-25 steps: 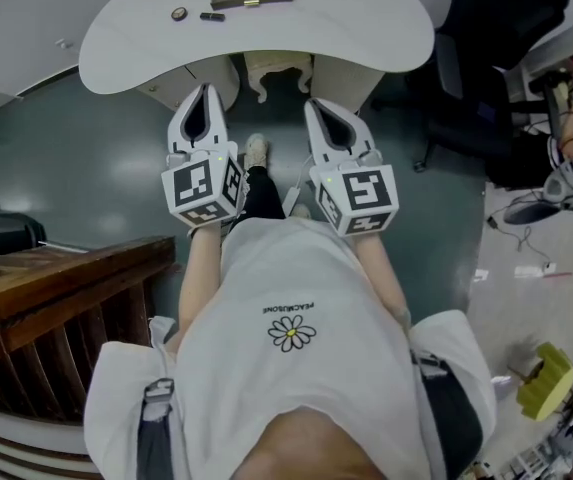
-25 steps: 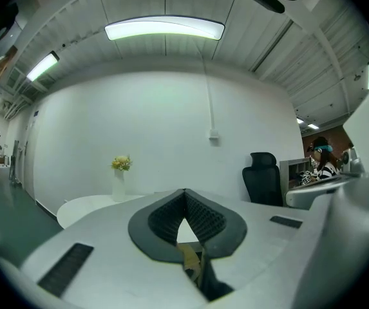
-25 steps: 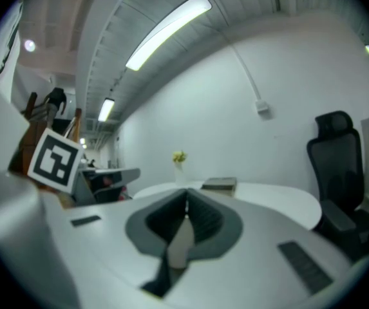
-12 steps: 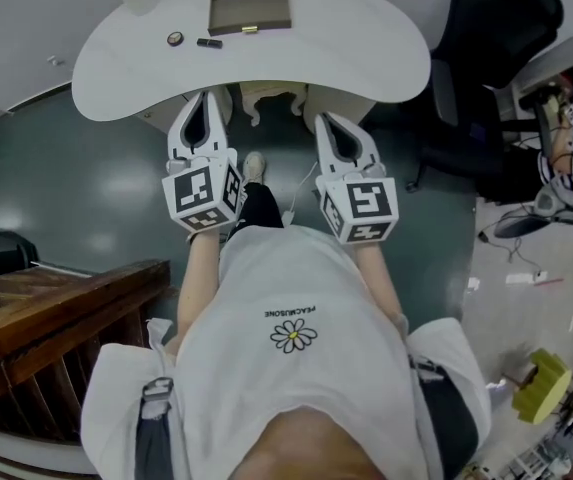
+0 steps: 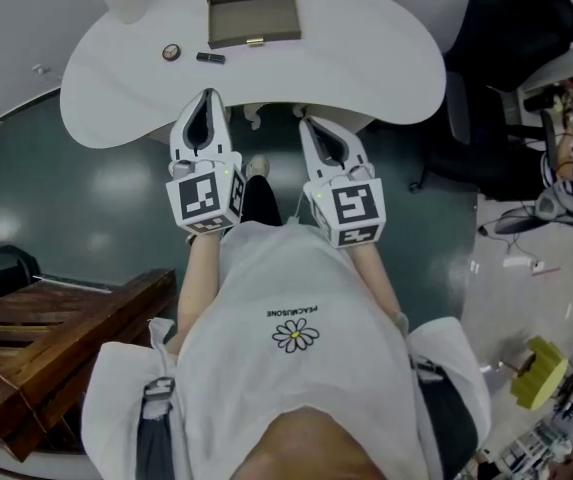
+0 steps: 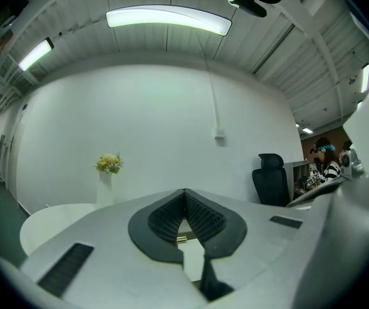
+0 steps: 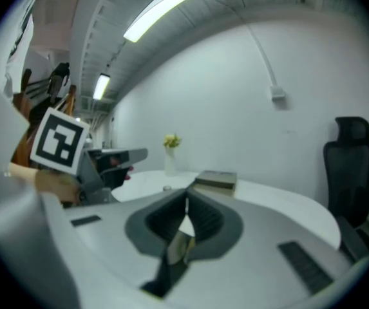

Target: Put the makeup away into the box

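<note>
I can't tell what the box (image 5: 253, 13) holds. Left of the box a dark makeup tube (image 5: 210, 58) lies flat, lengthwise toward it. My left hand-held gripper (image 5: 207, 96) and right hand-held gripper (image 5: 308, 125) are clenched, empty.

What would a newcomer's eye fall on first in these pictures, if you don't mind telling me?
Probably the pair with marker cubes at the centre of the head view: the left gripper and right gripper, both shut, empty and aimed at the white table. Next comes the grey-brown box at the table's far edge, with a small round compact and a dark tube lying to its left.
</note>
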A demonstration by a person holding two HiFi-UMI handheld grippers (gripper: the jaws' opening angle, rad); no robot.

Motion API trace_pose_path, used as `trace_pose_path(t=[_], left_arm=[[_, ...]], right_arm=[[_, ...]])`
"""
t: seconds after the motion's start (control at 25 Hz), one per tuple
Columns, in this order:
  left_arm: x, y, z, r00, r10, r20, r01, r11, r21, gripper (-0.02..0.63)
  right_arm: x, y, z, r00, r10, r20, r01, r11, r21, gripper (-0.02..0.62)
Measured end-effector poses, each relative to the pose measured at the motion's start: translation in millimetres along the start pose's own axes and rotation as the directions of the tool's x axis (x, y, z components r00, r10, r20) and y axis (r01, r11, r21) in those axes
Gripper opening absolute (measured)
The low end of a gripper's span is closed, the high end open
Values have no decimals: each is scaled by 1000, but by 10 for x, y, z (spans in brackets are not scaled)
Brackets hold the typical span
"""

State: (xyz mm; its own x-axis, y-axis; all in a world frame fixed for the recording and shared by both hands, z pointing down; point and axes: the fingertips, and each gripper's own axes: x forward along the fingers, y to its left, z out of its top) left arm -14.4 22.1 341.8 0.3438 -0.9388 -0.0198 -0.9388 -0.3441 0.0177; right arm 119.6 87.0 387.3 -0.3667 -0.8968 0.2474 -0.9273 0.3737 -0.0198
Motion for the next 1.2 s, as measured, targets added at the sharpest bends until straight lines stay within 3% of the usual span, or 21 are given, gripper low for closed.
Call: trace_pose_path(t=[0.4, 0.8, 1.0, 1.2], left_arm=[[842, 371, -103, 999, -29, -13, 28, 998, -59, 20], [1596, 1127, -56, 999, -32, -22, 31, 998, -63, 20], [1668, 1403, -195, 998, 29, -61, -34, 996, -85, 20], [1813, 1294, -184, 998, 17, -63, -20, 999, -50, 20]], right_arm=[[865, -297, 167, 998, -30, -56, 32, 999, 31, 31], [1847, -443, 454, 994, -73, -84, 79, 995, 68, 31], [1925, -575, 447, 990, -99, -99, 109, 988, 108, 31], [2009, -803, 449, 992, -95, -87, 108, 981, 161, 30]])
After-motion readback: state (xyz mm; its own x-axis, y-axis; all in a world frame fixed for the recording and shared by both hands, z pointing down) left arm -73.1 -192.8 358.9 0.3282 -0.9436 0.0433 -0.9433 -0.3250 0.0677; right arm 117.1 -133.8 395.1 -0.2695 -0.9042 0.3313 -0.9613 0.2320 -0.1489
